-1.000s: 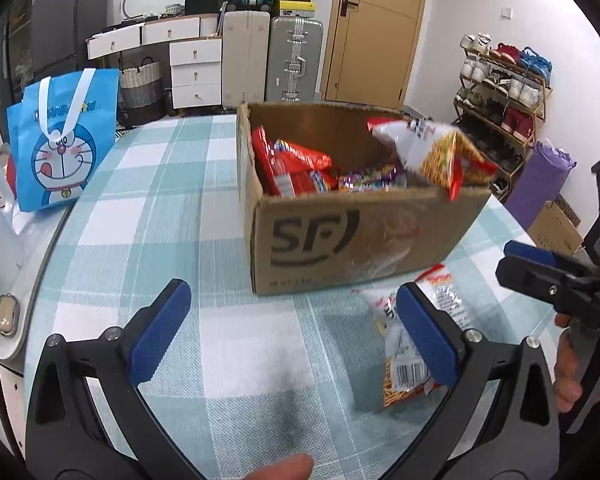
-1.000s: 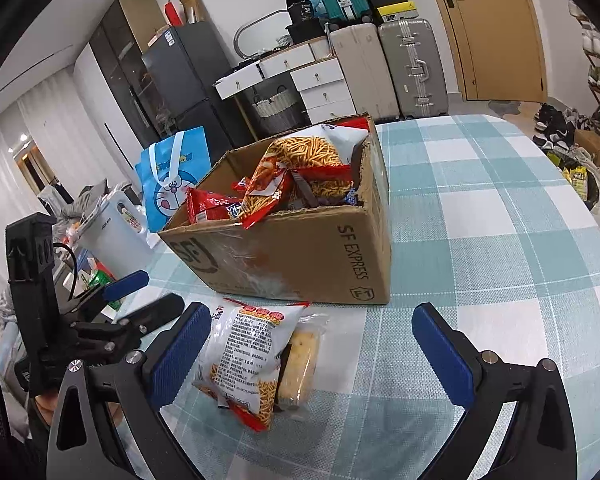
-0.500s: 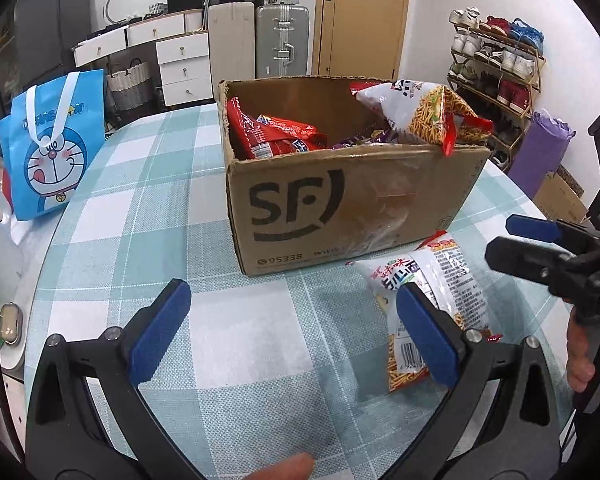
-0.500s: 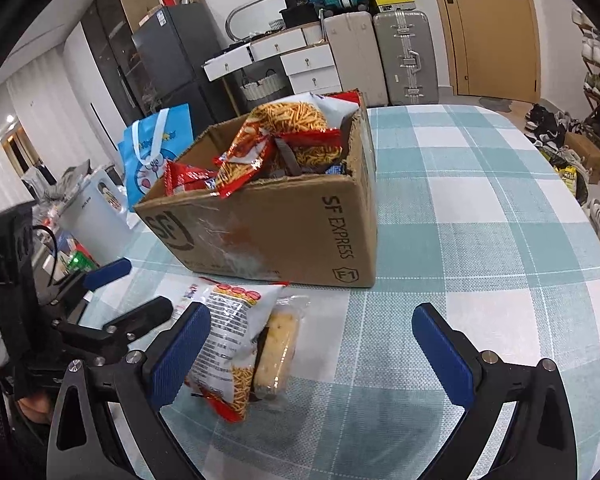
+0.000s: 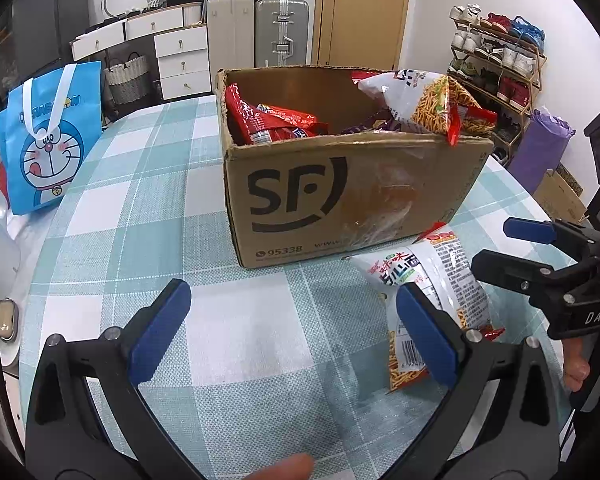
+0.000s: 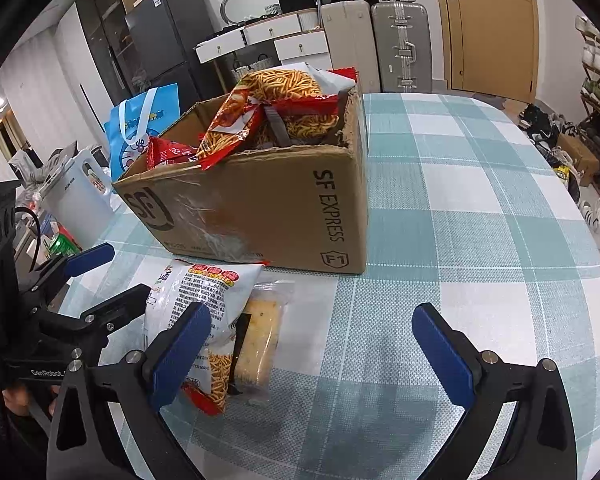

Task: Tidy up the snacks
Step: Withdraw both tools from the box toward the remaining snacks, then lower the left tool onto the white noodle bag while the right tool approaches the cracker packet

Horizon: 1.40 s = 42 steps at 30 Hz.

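A brown SF cardboard box [image 5: 340, 200] [image 6: 260, 208] stands on the checked tablecloth, holding red packets [image 5: 276, 124] and a white and orange noodle snack bag [image 5: 424, 104] that pokes above its rim. In front of the box a white snack bag [image 5: 428, 292] [image 6: 204, 304] lies flat, partly over a clear-wrapped biscuit pack [image 6: 260, 336]. My left gripper [image 5: 292, 300] [image 6: 120, 272] is open and empty, its right finger over the white bag. My right gripper [image 6: 310, 316] [image 5: 500, 246] is open and empty, its left finger above the same bag.
A blue cartoon tote bag [image 5: 48, 140] [image 6: 144, 128] stands at the table's left edge beside a white appliance [image 6: 80, 192]. Past the table are suitcases [image 5: 280, 32], drawers and a shoe rack [image 5: 496, 56]. Bare tablecloth [image 6: 480, 208] lies right of the box.
Both grippers have come closer to the box and the white bag, which now look larger. Both stayed open, and the snacks have not moved.
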Motion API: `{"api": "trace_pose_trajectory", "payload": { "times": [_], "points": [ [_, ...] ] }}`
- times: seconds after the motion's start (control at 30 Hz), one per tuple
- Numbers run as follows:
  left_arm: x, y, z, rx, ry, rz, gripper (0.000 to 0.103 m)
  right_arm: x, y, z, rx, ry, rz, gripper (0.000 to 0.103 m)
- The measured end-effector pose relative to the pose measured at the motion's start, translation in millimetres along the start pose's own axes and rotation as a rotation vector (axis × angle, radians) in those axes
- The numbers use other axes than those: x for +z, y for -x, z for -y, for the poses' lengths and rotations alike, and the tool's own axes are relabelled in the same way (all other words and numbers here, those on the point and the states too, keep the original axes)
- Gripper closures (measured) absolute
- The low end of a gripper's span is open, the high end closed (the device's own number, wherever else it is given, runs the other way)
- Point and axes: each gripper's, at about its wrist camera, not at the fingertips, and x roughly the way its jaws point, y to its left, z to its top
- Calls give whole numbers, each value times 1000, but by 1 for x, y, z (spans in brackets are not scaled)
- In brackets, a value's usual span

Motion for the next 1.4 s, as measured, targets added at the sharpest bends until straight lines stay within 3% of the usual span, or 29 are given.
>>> {"api": "trace_pose_trajectory", "payload": {
  "times": [0.6,0.93,1.17,1.4],
  "points": [
    [6,8,-26,18,40,9,0,-8,-34,-40,30,88,-92,1],
    [6,9,-29,13,49,3,0,-13,-50,-45,-131,153,-136,1],
    [2,6,-18,21,21,-3,0,-17,-44,-35,-126,174,-130,1],
    [-1,4,-6,-19,-8,-14,0,-15,-44,-39,-122,184,-163,1]
  ]
}}
